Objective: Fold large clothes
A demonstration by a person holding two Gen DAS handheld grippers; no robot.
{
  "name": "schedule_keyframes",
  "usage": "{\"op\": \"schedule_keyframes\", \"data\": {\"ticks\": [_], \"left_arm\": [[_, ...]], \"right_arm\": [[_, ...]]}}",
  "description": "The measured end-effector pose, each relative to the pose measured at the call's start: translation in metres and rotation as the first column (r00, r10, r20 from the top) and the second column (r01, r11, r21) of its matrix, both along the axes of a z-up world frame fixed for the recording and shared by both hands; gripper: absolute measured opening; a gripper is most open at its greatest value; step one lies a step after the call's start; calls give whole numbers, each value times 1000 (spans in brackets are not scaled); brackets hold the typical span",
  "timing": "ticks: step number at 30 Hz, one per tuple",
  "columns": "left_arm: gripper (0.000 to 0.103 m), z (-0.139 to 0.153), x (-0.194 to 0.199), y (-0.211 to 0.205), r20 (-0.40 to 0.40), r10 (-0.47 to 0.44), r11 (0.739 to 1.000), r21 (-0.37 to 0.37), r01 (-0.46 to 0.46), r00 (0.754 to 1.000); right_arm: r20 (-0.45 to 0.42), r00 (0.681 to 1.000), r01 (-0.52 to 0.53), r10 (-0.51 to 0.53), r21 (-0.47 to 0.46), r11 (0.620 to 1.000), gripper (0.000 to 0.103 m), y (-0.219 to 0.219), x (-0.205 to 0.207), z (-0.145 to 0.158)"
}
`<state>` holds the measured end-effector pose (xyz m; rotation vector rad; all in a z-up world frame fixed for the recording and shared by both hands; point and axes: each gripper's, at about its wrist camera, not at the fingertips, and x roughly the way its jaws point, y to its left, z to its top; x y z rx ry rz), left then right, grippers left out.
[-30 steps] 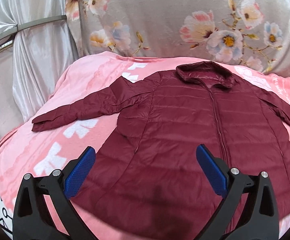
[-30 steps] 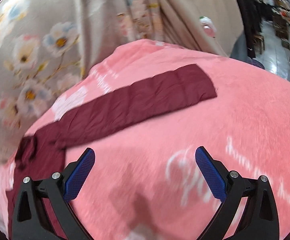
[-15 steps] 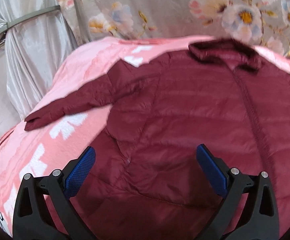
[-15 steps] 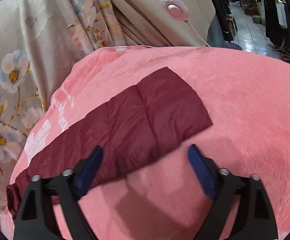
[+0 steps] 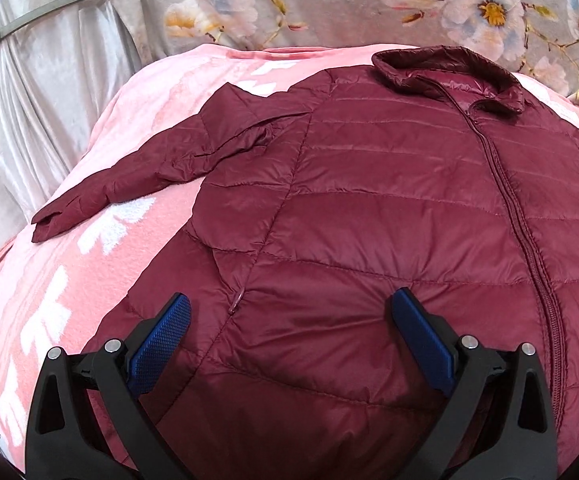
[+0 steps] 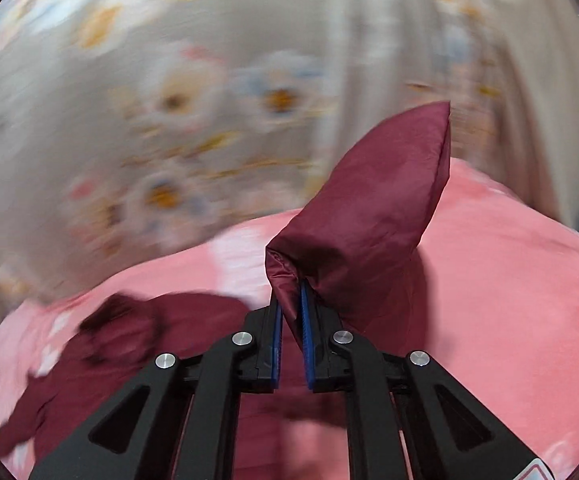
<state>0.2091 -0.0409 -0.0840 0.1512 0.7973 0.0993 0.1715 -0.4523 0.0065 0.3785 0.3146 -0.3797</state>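
Pink fleece blanket [image 5: 89, 264], floral curtain [image 5: 329, 4] behind: one quilted maroon jacket [image 5: 389, 208] lies front-up, zipped.
Your left tongs [image 5: 289, 344] hover spread over its shiny puffed hem; your right tongs [image 6: 290, 316] are pressed together, pinching one sleeve [image 6: 373, 208], lifted off the blanket in a blurred view.

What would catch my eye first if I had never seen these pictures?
A big maroon puffer jacket lies spread, zipped up, over a pink blanket, filling the left view between the open left gripper. In the right view, the right gripper pinches one sleeve and holds it raised above the blanket, against a blurred floral curtain.
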Motion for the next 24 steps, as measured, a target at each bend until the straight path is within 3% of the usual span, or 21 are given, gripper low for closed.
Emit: {"op": "schedule_keyframes", "data": {"ticks": [3,5,9,11,14,19,20,23,24], "left_arm": [[98,0,0,6,-1,11,999,-31,-11,1000],[98,0,0,8,-2,16,999,-48,-16,1000],[98,0,1,14,-2,25,996,-87,-25,1000],[98,0,1,17,-4,27,994,-105,-27,1000],[98,-1,1,21,-9,23,990,-141,-24,1000],[98,3,4,36,-30,-20,962,-273,11,999],[98,6,5,40,-35,-30,949,-315,17,999],[98,22,23,53,-58,-56,871,-492,20,997],[98,26,29,53,-64,-48,856,-517,8,997]], "right_arm": [[-37,976,-215,213,-73,974,8,80,32,4],[-97,926,-373,364,-106,922,8,138,50,-5],[-228,827,-549,514,-123,827,13,209,76,-37],[-293,805,-571,517,-144,808,38,231,80,-55],[-269,820,-554,505,-157,817,61,229,65,-56],[-207,878,-459,431,-118,880,68,190,36,-44],[-206,890,-434,407,-105,895,68,177,30,-44],[-225,928,-312,296,-37,949,68,126,20,-55],[-223,935,-284,275,-8,959,68,113,18,-60]]}}
